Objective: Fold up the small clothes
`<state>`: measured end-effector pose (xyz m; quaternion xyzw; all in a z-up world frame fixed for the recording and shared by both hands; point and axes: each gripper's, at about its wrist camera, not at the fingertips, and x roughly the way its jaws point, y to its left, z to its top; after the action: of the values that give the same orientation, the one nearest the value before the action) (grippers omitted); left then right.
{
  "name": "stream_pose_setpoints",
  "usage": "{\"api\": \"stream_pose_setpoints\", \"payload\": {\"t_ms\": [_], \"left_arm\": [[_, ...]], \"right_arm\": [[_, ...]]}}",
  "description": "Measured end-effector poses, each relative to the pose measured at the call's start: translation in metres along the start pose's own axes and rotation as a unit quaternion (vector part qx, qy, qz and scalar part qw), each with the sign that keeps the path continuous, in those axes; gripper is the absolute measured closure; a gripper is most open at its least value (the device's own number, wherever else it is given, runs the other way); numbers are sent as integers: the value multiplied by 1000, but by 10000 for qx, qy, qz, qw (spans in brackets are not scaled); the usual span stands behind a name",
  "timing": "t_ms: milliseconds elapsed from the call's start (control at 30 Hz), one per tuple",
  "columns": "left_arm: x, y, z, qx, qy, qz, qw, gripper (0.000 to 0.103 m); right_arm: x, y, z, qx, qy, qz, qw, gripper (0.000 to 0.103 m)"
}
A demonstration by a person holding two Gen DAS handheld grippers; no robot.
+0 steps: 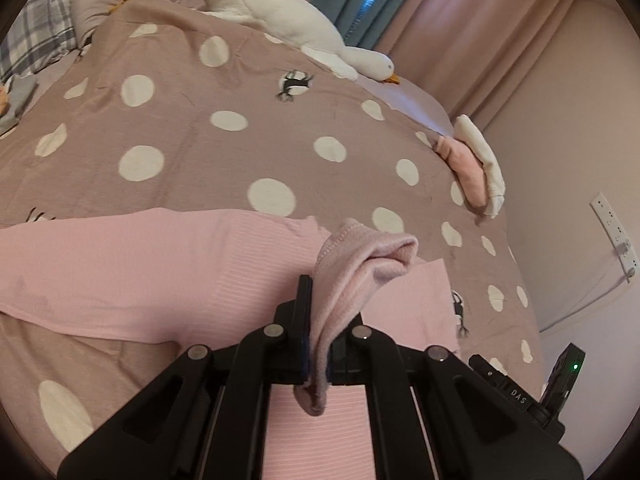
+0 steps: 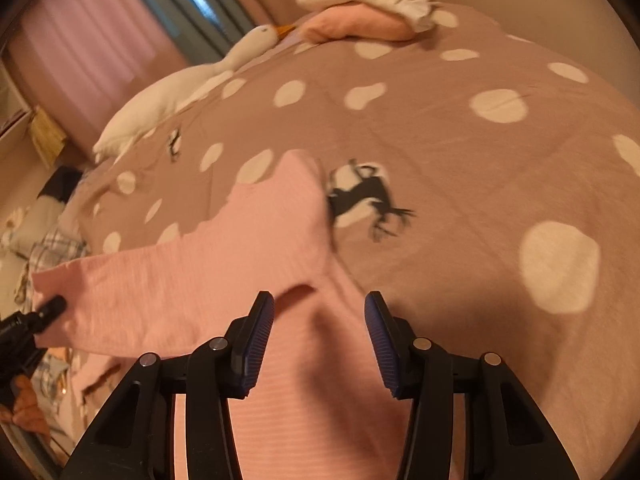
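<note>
A pink ribbed garment [image 1: 132, 272] lies spread on the polka-dot bed cover. My left gripper [image 1: 318, 344] is shut on a bunched edge of the pink garment [image 1: 360, 268], which folds over the fingers and hangs down between them. In the right wrist view the same pink garment [image 2: 224, 276] lies flat under and ahead of my right gripper [image 2: 320, 312], which is open and empty just above it. The left gripper's tip [image 2: 50, 308] shows at the garment's left end.
The mauve bed cover with white dots [image 1: 256, 148] fills both views. A white goose plush [image 1: 304, 32] lies at the far edge. A stack of folded pink and white clothes [image 1: 476, 164] sits at the right corner, also in the right wrist view [image 2: 368, 12]. Pillows [image 1: 36, 36] are far left.
</note>
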<state>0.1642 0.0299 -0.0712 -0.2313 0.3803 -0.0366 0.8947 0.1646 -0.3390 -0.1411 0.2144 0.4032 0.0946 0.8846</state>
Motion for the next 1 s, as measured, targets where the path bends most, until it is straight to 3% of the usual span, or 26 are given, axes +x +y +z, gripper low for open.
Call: {"api": "stream_pose_setpoints", "payload": {"t_ms": [267,467,1000], "left_arm": [[-8,24,-1,-113,-60,180,9998,99],[7,51,-7,-391,214,260,9987,99],[36,94,-26,-726,691,455,9939,97]], "right_arm": [[27,15,6,-267,425,-24,9987,63],[45,16,3,-312,695,-261,9968,63],[51,21,-2,-479,737,-488,9949,63]]}}
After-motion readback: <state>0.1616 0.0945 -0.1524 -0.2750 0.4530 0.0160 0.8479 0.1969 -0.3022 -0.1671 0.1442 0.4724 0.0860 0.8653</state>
